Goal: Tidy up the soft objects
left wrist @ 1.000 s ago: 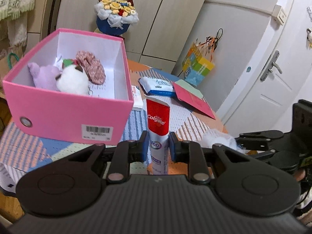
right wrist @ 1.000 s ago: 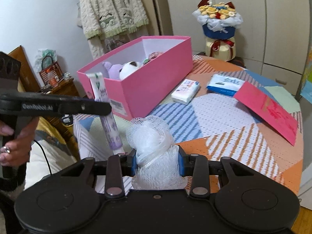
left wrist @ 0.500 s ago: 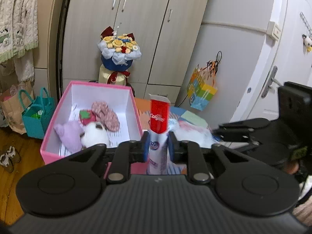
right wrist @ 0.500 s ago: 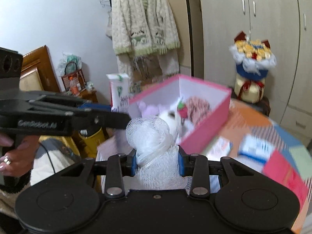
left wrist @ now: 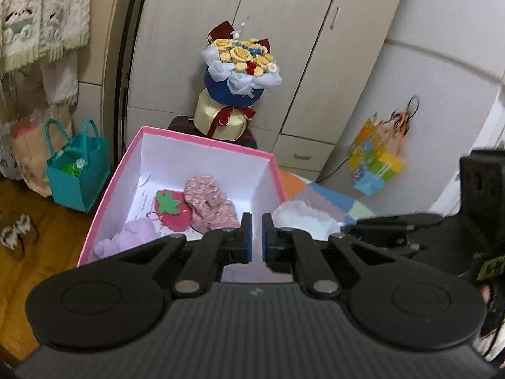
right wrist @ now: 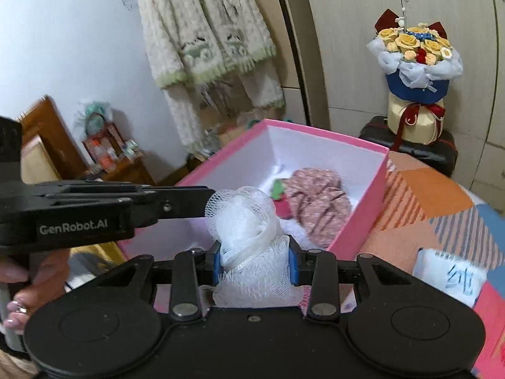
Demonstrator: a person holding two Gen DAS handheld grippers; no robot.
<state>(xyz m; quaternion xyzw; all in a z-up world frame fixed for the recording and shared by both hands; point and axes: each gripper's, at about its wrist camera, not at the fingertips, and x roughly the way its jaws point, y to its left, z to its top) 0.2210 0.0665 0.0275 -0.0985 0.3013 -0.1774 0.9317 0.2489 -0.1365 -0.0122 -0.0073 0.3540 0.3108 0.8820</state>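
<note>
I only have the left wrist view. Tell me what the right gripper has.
Observer: The right gripper pinches a white mesh pouf. Its fingers have just been opening slightly, with the pouf between them.
Operator: Give me its place against the pink box.
Observer: From the right wrist, the pouf shows in front of the pink box's open top, at its near end.
Operator: Report what lies right of the box.
Observer: A white tissue pack with blue writing, on the patterned tablecloth.

L tool (left wrist: 256, 237) dropped toothpaste, shut.
</note>
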